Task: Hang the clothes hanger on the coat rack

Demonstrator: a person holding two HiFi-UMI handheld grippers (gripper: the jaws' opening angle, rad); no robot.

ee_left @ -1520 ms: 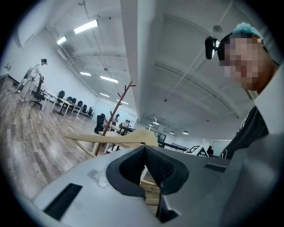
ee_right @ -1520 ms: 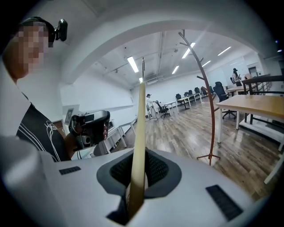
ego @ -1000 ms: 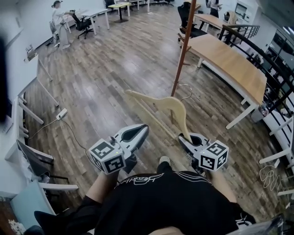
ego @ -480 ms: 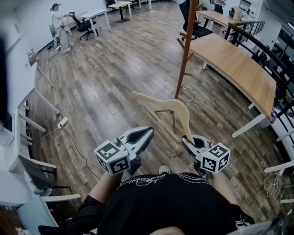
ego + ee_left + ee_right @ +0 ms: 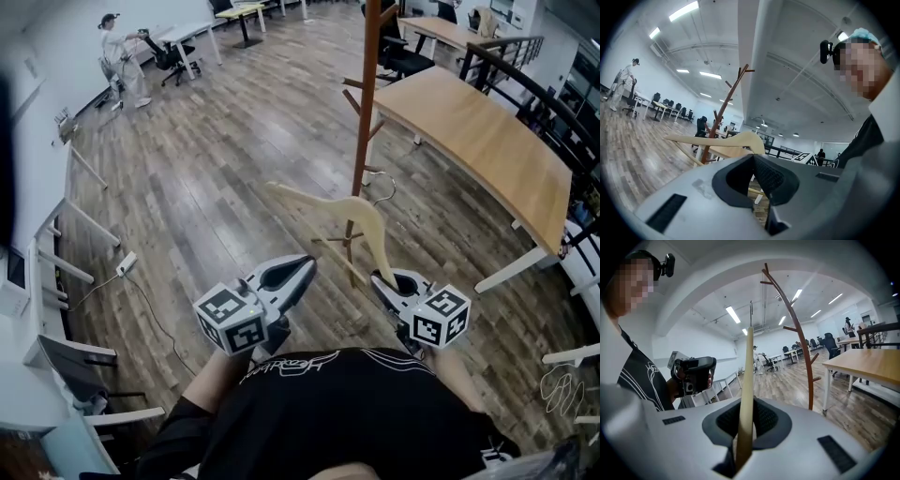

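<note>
By rack, R fingers pinch hanger, L closed

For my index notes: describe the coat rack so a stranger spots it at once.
Find the long pale wooden table at the head view's right. Just left of it stands the coat rack, the only slim reddish-brown pole with upward-slanting pegs.

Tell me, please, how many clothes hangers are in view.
1: a wooden hanger, clamped at one end in the right gripper, near the coat rack. None hangs on the rack itself.
</note>
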